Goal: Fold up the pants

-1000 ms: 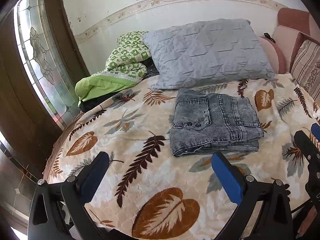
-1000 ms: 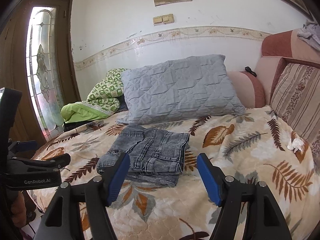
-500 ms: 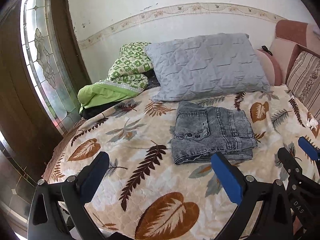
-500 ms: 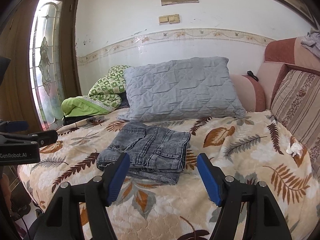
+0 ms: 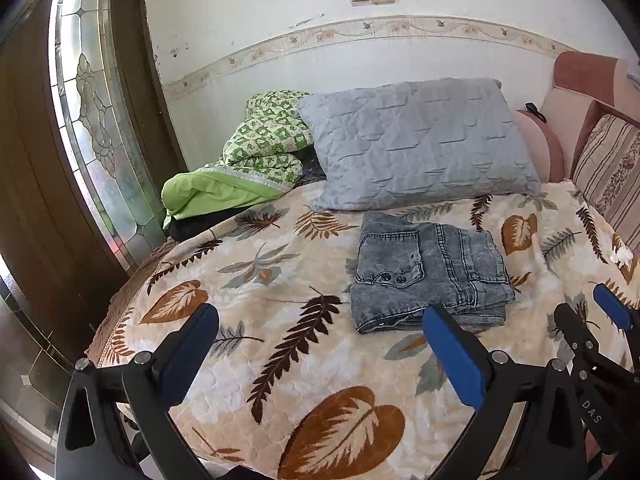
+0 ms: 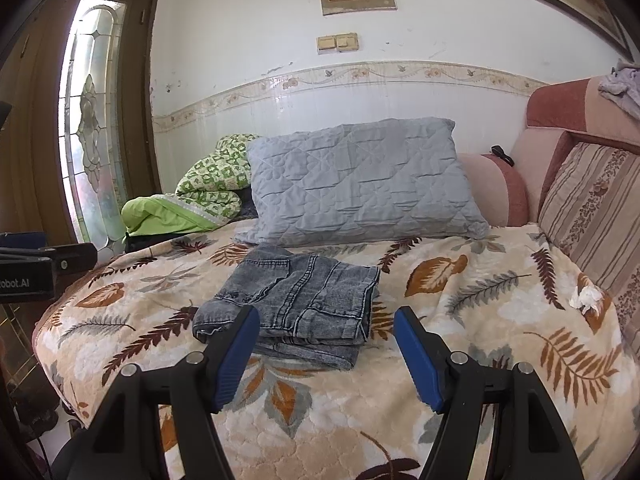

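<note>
On the bed (image 6: 460, 320), just before the grey pillow (image 6: 360, 184), the folded pants (image 6: 296, 300) lie ahead of the right hand-held gripper (image 6: 324, 354), nearer it than the left hand-held gripper (image 5: 320, 348), both empty with jaws spread.

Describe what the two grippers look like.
Both are alike: the left gripper and right gripper have black angular frames with silver bolts and flat blue fingertips. White lettering marks each body: "DAS" on the right one, "obot.AI" on the left.

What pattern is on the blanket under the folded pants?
Cream blanket with brown, rust and grey leaf and fern prints; clearest in the left wrist view, beneath the pants.
</note>
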The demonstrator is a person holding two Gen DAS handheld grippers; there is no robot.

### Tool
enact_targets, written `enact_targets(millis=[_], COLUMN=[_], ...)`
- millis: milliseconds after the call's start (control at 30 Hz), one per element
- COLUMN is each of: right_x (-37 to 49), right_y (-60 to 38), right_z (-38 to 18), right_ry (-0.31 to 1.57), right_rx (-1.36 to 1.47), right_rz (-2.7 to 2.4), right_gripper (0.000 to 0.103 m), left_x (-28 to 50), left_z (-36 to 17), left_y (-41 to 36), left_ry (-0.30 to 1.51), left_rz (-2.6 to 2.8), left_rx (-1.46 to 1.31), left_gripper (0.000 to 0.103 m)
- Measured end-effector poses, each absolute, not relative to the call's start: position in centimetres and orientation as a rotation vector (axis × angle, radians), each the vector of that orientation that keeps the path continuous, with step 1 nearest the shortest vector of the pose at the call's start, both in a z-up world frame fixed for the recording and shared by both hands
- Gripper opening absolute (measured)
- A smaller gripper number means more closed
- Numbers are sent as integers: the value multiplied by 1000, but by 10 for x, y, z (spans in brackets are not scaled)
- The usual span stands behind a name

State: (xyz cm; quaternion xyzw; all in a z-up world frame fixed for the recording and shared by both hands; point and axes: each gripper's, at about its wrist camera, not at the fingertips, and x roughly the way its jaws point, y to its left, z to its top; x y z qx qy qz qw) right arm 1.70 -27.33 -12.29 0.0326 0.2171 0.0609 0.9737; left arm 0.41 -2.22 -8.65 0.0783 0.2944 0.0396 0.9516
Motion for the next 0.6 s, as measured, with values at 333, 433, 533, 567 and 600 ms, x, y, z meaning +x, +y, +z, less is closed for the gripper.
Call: enact_targets(millis=[333,433,533,567,600], right_x=[14,14,15,15,16], right_y=[-272,-269,-266,-265,-265], right_z=[-122,-123,-124,-124,-125], right_ry=[427,430,433,435,436], right_rx=[70,61,51,48,46], right_rz=[124,127,131,132,134], right_gripper=[73,73,73,73,73], left_x=[3,4,5,5,5], left_z=[-86,-87,-89,-89,-90], left_y=[-21,-21,-22,-22,-22], left_ry=[596,601,606,608,609], left_rz=[55,43,30,25,19], left_rx=[154,151,151,150,149], left_gripper=[102,102,102,102,102])
